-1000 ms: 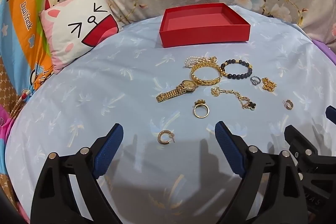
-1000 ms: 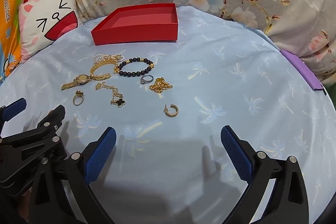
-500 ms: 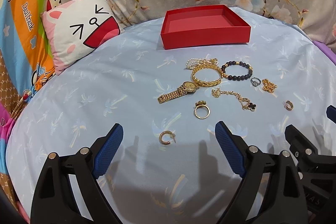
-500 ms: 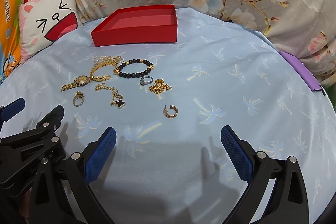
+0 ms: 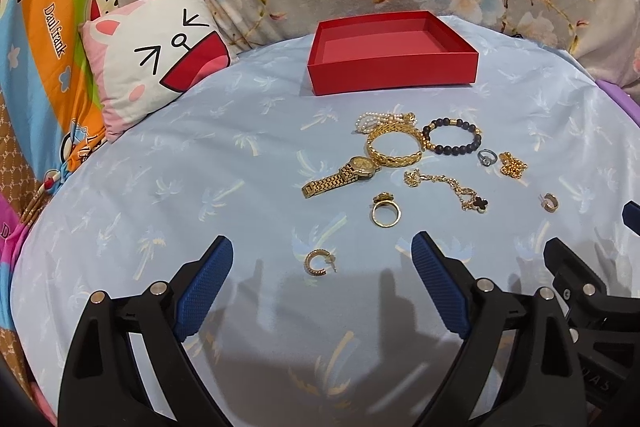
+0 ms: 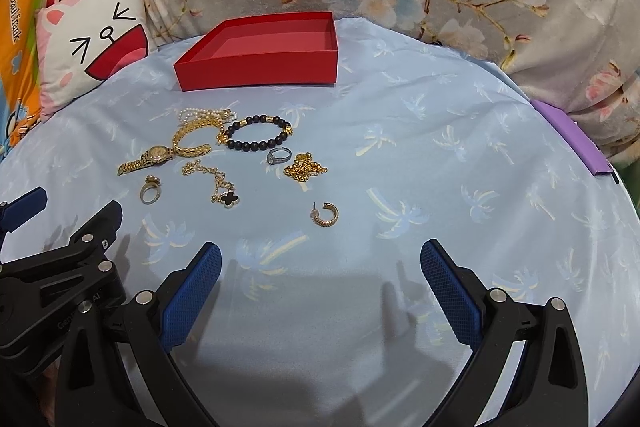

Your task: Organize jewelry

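While both grippers hover low over the blue sheet, your left gripper and right gripper stand spread wide, grasping nothing. At upper centre of the left view, the red box sits empty. Below it, right of centre, lies the jewelry: watch, bangle, bead bracelet and ring. One hoop earring lies between your left fingertips; another lies just beyond your right fingertips.
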A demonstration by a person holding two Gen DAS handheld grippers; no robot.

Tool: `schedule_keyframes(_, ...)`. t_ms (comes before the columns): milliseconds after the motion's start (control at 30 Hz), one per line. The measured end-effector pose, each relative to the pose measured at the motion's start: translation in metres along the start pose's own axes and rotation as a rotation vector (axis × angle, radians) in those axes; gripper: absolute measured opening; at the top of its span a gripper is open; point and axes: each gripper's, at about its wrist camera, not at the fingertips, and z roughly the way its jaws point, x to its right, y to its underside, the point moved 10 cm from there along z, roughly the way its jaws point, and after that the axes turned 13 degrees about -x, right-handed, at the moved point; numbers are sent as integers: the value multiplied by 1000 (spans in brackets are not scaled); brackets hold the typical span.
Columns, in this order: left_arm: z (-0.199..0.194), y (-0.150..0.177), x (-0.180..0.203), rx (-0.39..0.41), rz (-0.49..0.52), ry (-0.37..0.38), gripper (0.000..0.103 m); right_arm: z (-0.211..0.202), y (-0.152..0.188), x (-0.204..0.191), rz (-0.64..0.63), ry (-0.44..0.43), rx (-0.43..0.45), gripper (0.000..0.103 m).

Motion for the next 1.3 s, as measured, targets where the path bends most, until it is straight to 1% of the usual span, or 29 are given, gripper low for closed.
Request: schedule_keyframes(1300, -1, 1, -1, 2, 0, -4, 88, 0, 0, 0, 0, 0, 4, 98)
